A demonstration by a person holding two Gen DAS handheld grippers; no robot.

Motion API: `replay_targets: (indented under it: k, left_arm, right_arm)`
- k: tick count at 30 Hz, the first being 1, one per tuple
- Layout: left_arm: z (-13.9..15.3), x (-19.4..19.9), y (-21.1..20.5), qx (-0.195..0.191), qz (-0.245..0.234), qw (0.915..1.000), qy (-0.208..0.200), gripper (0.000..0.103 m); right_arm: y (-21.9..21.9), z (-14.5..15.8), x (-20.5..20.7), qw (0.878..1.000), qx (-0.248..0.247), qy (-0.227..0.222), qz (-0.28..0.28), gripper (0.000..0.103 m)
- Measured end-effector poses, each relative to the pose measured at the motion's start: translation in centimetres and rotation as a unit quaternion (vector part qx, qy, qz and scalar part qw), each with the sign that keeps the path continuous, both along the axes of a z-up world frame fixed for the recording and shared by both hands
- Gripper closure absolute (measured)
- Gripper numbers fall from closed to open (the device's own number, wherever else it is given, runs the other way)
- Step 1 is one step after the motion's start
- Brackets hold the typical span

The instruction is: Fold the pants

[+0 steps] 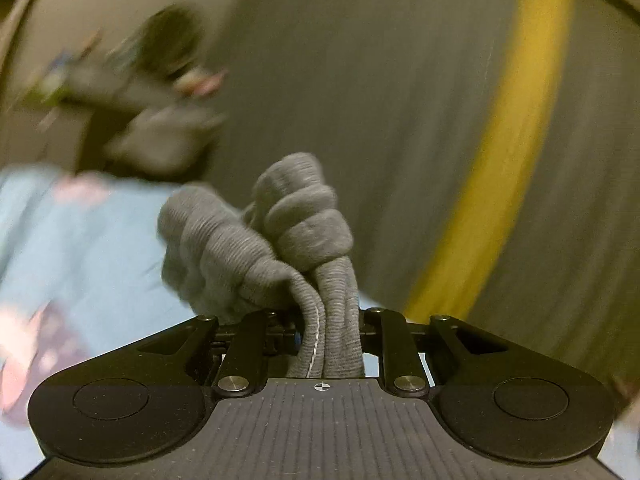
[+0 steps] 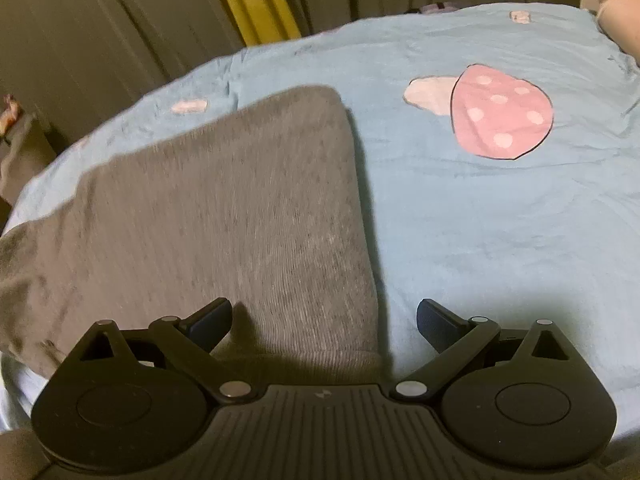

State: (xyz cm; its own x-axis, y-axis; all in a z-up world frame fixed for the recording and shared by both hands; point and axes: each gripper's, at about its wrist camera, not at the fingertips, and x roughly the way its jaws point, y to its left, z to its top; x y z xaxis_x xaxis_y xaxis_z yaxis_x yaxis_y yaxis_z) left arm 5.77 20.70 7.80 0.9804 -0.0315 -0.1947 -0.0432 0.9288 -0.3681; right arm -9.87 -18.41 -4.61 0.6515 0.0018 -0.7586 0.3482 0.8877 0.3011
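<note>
The grey knit pants lie flat on the light blue bedsheet in the right wrist view, reaching up and left. My right gripper is open, its jaws wide apart, just above the near right edge of the pants. In the left wrist view my left gripper is shut on a bunched fold of the grey pants, with a thin white seam showing between the jaws. That view is motion-blurred.
A pink mushroom print marks the sheet at the right. Olive curtains with a yellow stripe hang behind the bed. A blurred dark and grey pile sits at the left beyond the sheet.
</note>
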Motion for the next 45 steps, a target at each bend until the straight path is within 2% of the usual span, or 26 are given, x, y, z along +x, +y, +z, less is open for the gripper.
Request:
replay_targets:
  k: [2, 3, 5, 7, 8, 9, 11, 13, 14, 15, 16, 17, 18, 19, 20, 21, 23, 24, 26, 28, 29, 30, 31, 36, 40, 45]
  left_arm:
    - [2.1, -0.6, -4.4, 0.056, -0.055, 0.9965, -0.028, 0.082]
    - [2.8, -0.8, -7.0, 0.083, -0.090, 0.9918, -0.036, 0.082]
    - [3.2, -1.1, -11.8, 0.124, -0.157, 0.9788, -0.044, 0.082]
    - [2.1, -1.4, -16.7, 0.162, -0.225, 0.9605, -0.026, 0.080]
    - [1.0, -1.4, -19.3, 0.177, -0.257, 0.9499, -0.004, 0.078]
    - [-0.3, -1.4, -21.6, 0.192, -0.287, 0.9380, 0.026, 0.071]
    - [-4.3, -1.1, -25.6, 0.223, -0.327, 0.9119, 0.107, 0.064]
    - [-7.8, -1.1, -27.7, 0.259, -0.351, 0.8782, 0.196, 0.063]
    - [-8.5, -1.3, -27.8, 0.271, -0.342, 0.8734, 0.216, 0.063]
    - [-8.3, -1.7, -27.1, 0.273, -0.332, 0.8802, 0.201, 0.055]
    - [-7.6, -2.1, -26.3, 0.262, -0.326, 0.8883, 0.190, 0.041]
    - [-6.7, -2.2, -25.0, 0.234, -0.309, 0.9030, 0.185, 0.032]
    - [-6.0, -2.3, -23.5, 0.198, -0.289, 0.9187, 0.182, 0.015]
    - [-5.3, -2.6, -21.4, 0.152, -0.253, 0.9401, 0.171, 0.008]
    - [-4.7, -3.1, -19.4, 0.110, -0.205, 0.9595, 0.159, 0.007]
    - [-4.4, -3.6, -17.6, 0.081, -0.160, 0.9715, 0.155, 0.007]
    - [-4.3, -4.8, -13.5, 0.033, -0.057, 0.9874, 0.144, 0.008]
    - [-4.6, -5.0, -11.8, 0.020, -0.008, 0.9900, 0.139, 0.008]
    - [-5.4, -5.0, -9.1, -0.001, 0.080, 0.9846, 0.155, 0.008]
    - [-6.5, -4.7, -6.7, -0.085, 0.091, 0.9769, 0.174, 0.008]
    - [-6.9, -4.4, -6.1, -0.102, 0.091, 0.9740, 0.181, 0.008]
    - [-7.2, -4.0, -6.0, -0.106, 0.095, 0.9710, 0.193, 0.008]
    - [-7.3, -3.6, -6.0, -0.102, 0.092, 0.9698, 0.201, 0.008]
    - [-7.3, -3.1, -7.2, -0.063, 0.073, 0.9711, 0.219, 0.008]
    - [-7.5, -3.3, -7.8, -0.057, 0.076, 0.9676, 0.234, 0.008]
    - [-7.7, -3.2, -7.8, -0.055, 0.078, 0.9646, 0.246, 0.008]
  right_arm:
    - [-0.4, 0.3, -0.4, 1.000, 0.012, -0.017, -0.008, 0.004]
    - [-0.6, 0.4, -0.6, 0.999, 0.018, -0.024, -0.012, 0.004]
    - [-1.0, 0.8, -1.1, 0.998, 0.032, -0.039, -0.022, 0.004]
    - [-1.6, 1.1, -1.6, 0.997, 0.048, -0.056, -0.031, 0.004]
    - [-1.8, 1.2, -1.9, 0.996, 0.057, -0.064, -0.036, 0.004]
    - [-2.1, 1.3, -2.1, 0.995, 0.064, -0.070, -0.041, 0.004]
    - [-2.5, 1.4, -2.4, 0.993, 0.078, -0.079, -0.049, 0.004]
    - [-2.8, 1.5, -2.6, 0.991, 0.086, -0.084, -0.053, 0.004]
    - [-2.9, 1.5, -2.7, 0.990, 0.092, -0.088, -0.053, 0.004]
    - [-3.0, 1.5, -2.8, 0.989, 0.098, -0.093, -0.051, 0.004]
    - [-3.0, 1.6, -2.9, 0.989, 0.103, -0.098, -0.048, 0.004]
    - [-3.1, 1.7, -2.9, 0.988, 0.106, -0.101, -0.045, 0.004]
    - [-3.1, 1.7, -2.9, 0.987, 0.111, -0.105, -0.042, 0.004]
    - [-3.0, 1.8, -2.9, 0.987, 0.117, -0.108, -0.038, 0.004]
    - [-3.0, 1.9, -2.8, 0.986, 0.125, -0.110, -0.032, 0.004]
    - [-2.9, 2.0, -2.7, 0.984, 0.134, -0.115, -0.025, 0.004]
    - [-2.7, 2.4, -2.7, 0.981, 0.151, -0.124, -0.007, 0.004]
    - [-2.6, 2.6, -2.6, 0.978, 0.163, -0.128, 0.002, 0.004]
    - [-2.2, 2.5, -2.3, 0.972, 0.197, -0.130, 0.013, 0.005]
    - [-2.0, 1.8, -1.7, 0.963, 0.241, -0.121, 0.014, 0.009]
    - [-1.9, 1.2, -1.2, 0.958, 0.266, -0.107, 0.013, 0.013]
    - [-1.8, 0.6, -0.9, 0.952, 0.290, -0.095, 0.012, 0.022]
    - [-1.7, 0.1, -0.6, 0.949, 0.306, -0.081, 0.007, 0.024]
    - [-1.6, -1.0, -0.3, 0.943, 0.328, -0.060, -0.016, 0.025]
    - [-1.4, -0.9, -0.3, 0.946, 0.322, -0.038, -0.030, 0.028]
    - [-0.4, -1.1, 0.3, 0.952, 0.302, -0.037, -0.028, 0.027]
